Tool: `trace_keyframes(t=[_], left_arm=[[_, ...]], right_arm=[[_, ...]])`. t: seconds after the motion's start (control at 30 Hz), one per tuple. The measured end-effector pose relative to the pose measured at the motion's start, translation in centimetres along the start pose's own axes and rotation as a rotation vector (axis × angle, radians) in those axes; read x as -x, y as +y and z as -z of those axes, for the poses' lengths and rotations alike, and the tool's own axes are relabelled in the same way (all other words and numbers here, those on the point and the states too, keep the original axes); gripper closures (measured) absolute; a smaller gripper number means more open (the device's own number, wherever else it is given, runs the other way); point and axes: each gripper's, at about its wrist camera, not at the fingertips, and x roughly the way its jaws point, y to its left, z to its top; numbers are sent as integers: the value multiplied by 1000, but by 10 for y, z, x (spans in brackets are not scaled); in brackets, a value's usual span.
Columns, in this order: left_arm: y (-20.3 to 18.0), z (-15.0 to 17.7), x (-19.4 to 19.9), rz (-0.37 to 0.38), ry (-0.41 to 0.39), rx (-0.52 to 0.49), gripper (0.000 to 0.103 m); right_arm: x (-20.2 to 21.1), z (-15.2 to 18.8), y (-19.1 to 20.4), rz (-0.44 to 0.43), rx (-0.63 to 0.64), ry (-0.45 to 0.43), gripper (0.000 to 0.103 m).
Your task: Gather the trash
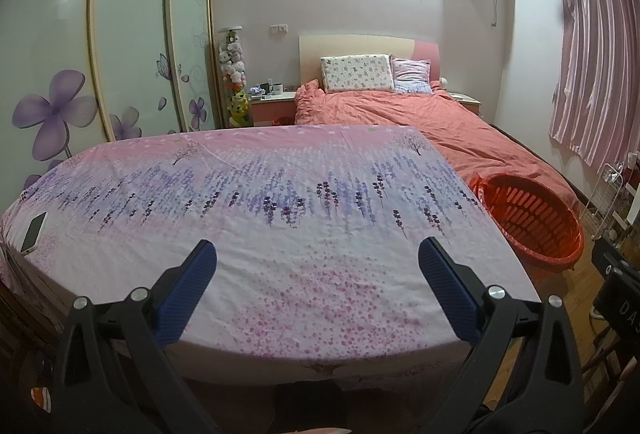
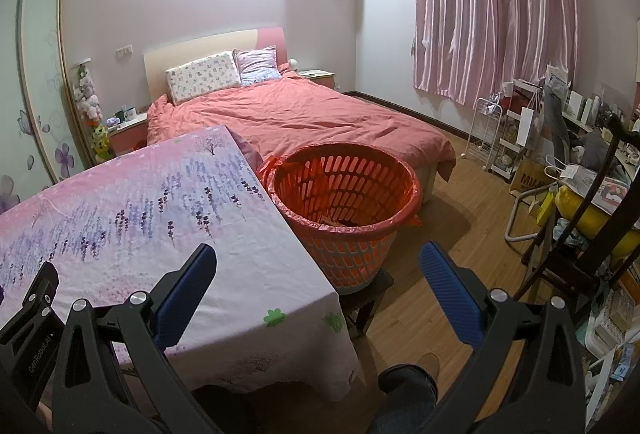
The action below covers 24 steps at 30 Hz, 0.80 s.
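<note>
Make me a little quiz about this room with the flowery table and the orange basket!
1. True or false: both the left gripper and the right gripper are open and hold nothing.
2. What lies flat on the flowery table near its far left edge? A) a phone B) a spoon C) a shoe
3. Fill in: the orange basket stands on a dark ____ beside the table.

Key: 1 true. 2 A, the phone. 3 stool.

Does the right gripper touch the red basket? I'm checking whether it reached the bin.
Apart. The right wrist view shows the right gripper open and empty, with wood floor visible between its fingers and the red basket.
</note>
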Motion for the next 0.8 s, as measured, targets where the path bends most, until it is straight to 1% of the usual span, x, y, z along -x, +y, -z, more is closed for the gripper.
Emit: trace_keyframes(t=[0.8], left_arm=[[-1,1,-1,1,9,-2,4]], right_arm=[[0,0,-1,1,1,2,2]])
